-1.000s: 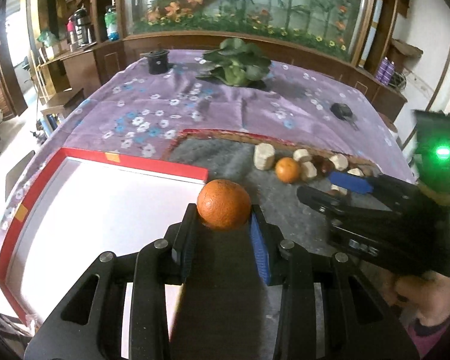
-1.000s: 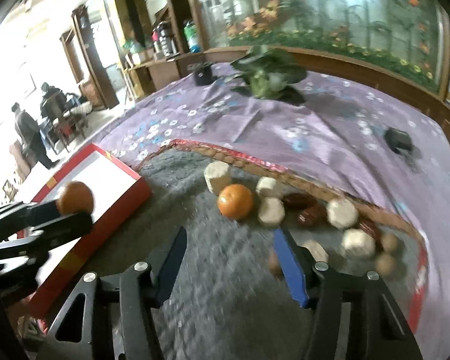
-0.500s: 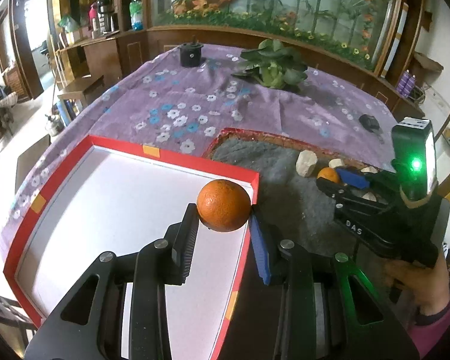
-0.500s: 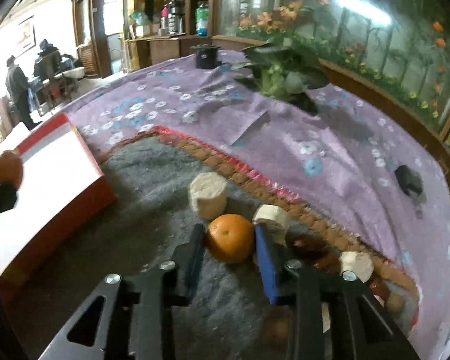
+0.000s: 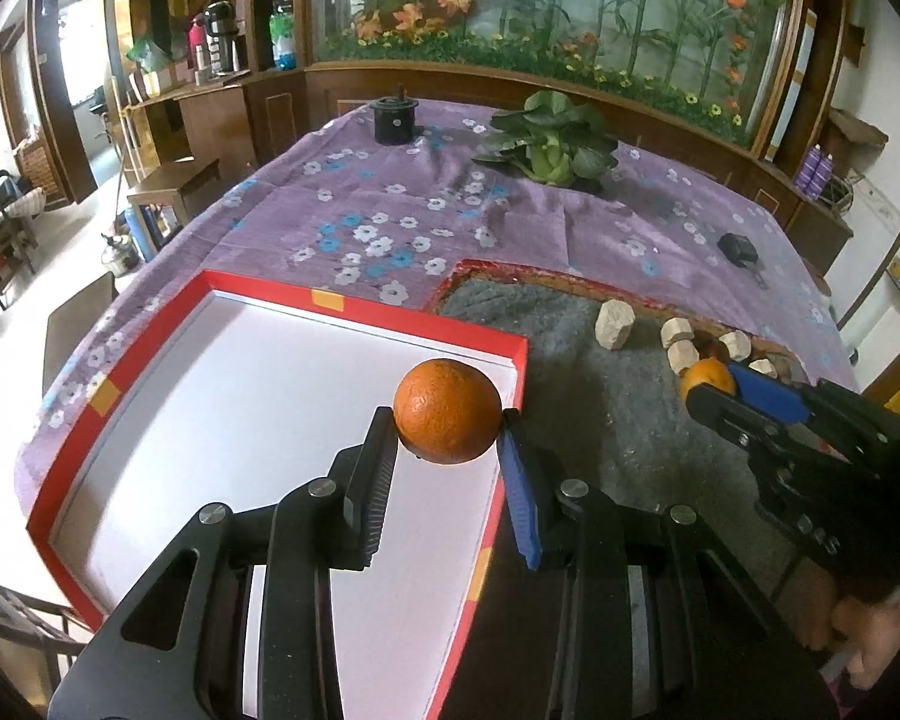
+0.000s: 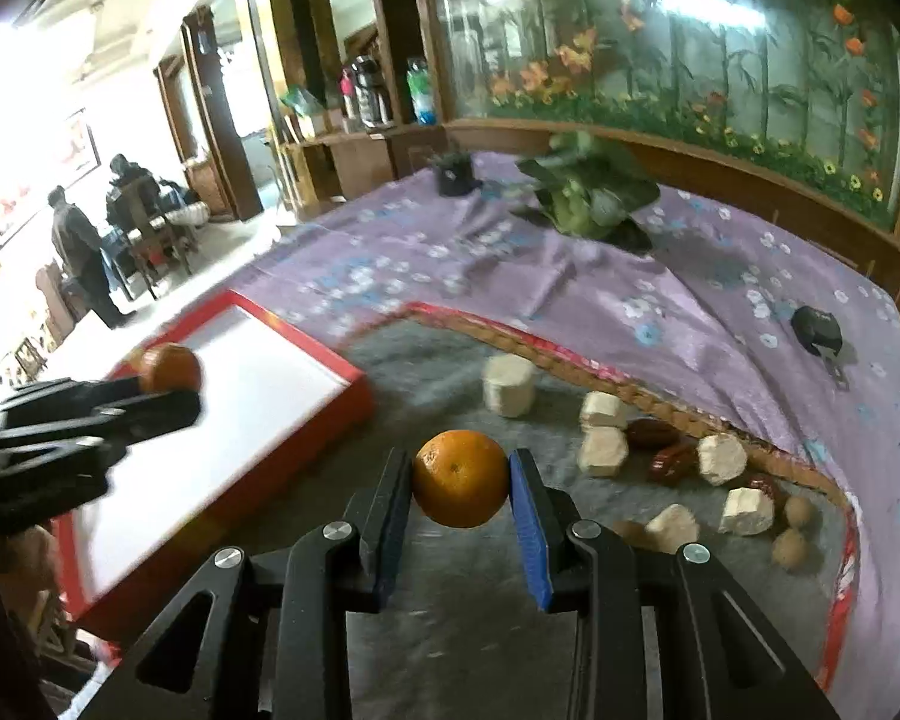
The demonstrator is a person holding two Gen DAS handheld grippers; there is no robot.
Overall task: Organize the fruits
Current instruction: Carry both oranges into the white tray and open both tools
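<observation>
My left gripper is shut on a large orange and holds it above the right part of the red-rimmed white tray. My right gripper is shut on a smaller orange, lifted above the grey felt mat. In the left wrist view the right gripper and its orange show at the right. In the right wrist view the left gripper with its orange shows over the tray.
Several pale cut chunks, red dates and small brown round fruits lie on the mat. A leafy vegetable, a black cup and a black key fob lie on the purple floral cloth. People stand far left.
My right gripper closed on the smaller orange and lifted it off the mat. My left gripper carried its orange leftward over the tray.
</observation>
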